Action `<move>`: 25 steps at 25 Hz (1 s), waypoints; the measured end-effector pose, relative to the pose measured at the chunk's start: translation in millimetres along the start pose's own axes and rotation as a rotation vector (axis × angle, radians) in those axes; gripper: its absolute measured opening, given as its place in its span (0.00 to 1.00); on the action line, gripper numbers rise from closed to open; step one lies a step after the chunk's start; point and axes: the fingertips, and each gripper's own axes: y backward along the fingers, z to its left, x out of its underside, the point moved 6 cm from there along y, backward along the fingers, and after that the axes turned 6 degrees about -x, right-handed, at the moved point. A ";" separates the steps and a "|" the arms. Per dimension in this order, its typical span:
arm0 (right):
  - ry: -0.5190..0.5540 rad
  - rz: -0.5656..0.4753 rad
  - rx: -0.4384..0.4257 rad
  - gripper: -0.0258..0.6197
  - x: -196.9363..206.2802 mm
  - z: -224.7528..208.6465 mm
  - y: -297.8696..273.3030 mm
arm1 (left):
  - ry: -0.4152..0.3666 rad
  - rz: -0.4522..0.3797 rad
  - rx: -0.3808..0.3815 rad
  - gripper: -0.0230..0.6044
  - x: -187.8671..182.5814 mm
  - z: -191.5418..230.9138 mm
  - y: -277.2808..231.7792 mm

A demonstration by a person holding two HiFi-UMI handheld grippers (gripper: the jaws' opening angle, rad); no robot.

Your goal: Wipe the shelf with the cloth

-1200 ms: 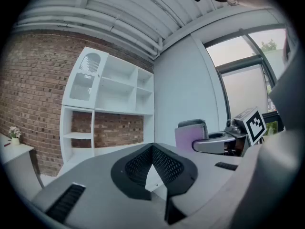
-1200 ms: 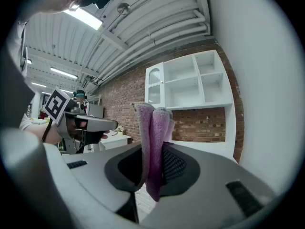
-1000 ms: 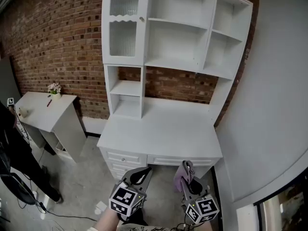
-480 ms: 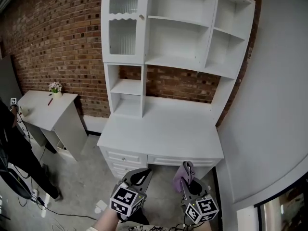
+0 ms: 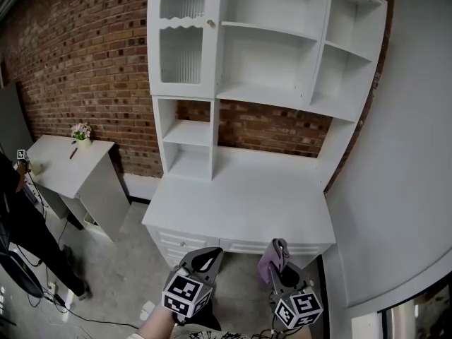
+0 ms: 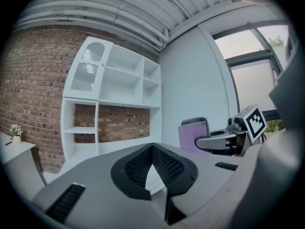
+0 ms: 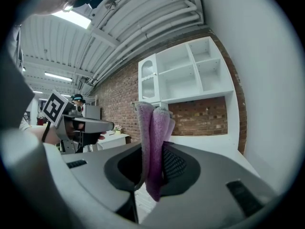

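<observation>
A tall white shelf unit (image 5: 261, 97) with a desk top (image 5: 244, 196) stands against a brick wall, ahead of both grippers. My right gripper (image 5: 278, 260) is shut on a folded purple cloth (image 5: 270, 261), which sticks up between the jaws; in the right gripper view the purple cloth (image 7: 153, 142) hangs between the jaws of the right gripper (image 7: 153, 168). My left gripper (image 5: 205, 256) is held beside it, below the desk's front edge; in the left gripper view the left gripper (image 6: 152, 162) has its jaws touching at the tips with nothing in them. The shelf unit (image 6: 112, 104) appears there too.
A small white side table (image 5: 70, 164) with a flower pot (image 5: 80, 131) stands at the left. A person in dark clothes (image 5: 21, 224) is at the far left edge. A white wall (image 5: 402, 161) borders the desk on the right. Drawers (image 5: 187, 242) sit under the desk top.
The view has shifted slightly, with the shelf unit now a little larger and further right. Both grippers hold the same pose, and the cloth stays clamped.
</observation>
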 end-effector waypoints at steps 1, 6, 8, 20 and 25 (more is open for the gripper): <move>-0.003 0.000 0.003 0.16 -1.0 -5.1 -9.0 | -0.001 0.001 0.007 0.06 -0.6 5.8 -8.7; -0.012 -0.002 0.034 0.16 -19.8 -32.9 -67.5 | 0.002 0.006 0.043 0.06 -14.3 49.9 -63.7; -0.010 0.006 0.036 0.16 -30.8 -42.0 -96.3 | 0.016 -0.002 0.049 0.06 -22.6 74.6 -86.0; 0.024 0.024 0.075 0.16 -81.2 -91.8 -275.3 | 0.025 -0.021 0.112 0.06 -51.8 215.5 -212.6; 0.055 0.010 0.077 0.16 -95.7 -104.3 -328.0 | 0.005 -0.027 0.123 0.06 -62.4 254.1 -245.5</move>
